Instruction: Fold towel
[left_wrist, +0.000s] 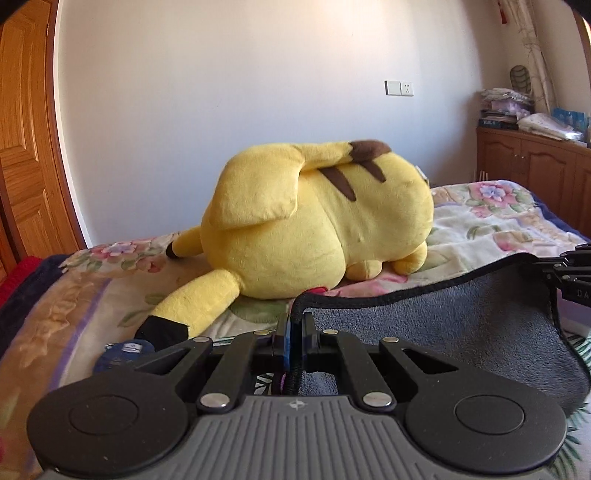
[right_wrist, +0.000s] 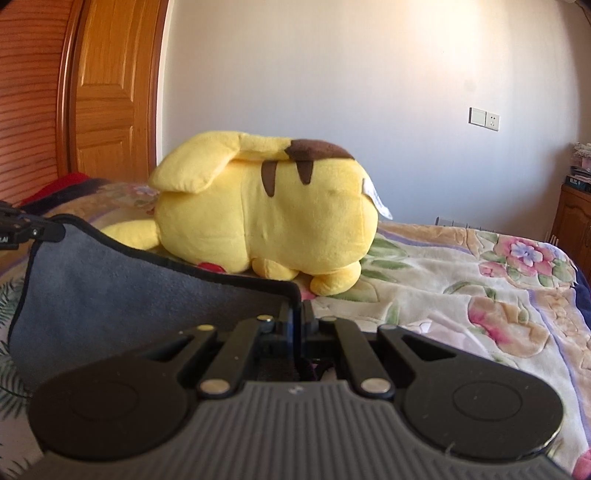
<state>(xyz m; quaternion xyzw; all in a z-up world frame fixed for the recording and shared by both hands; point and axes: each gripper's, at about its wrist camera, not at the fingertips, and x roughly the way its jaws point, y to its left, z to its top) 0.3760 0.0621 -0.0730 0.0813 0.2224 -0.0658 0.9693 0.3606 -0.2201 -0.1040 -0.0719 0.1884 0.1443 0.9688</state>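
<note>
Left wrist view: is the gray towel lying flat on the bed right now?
No. The gray towel is lifted off the bed, its black-trimmed edge stretched between the left gripper and the right gripper.

A bed under a floral blanket bears a yellow plush toy lying on it.

You have a yellow plush toy lying on the floral blanket, with what may be a wooden cabinet beyond.
</note>
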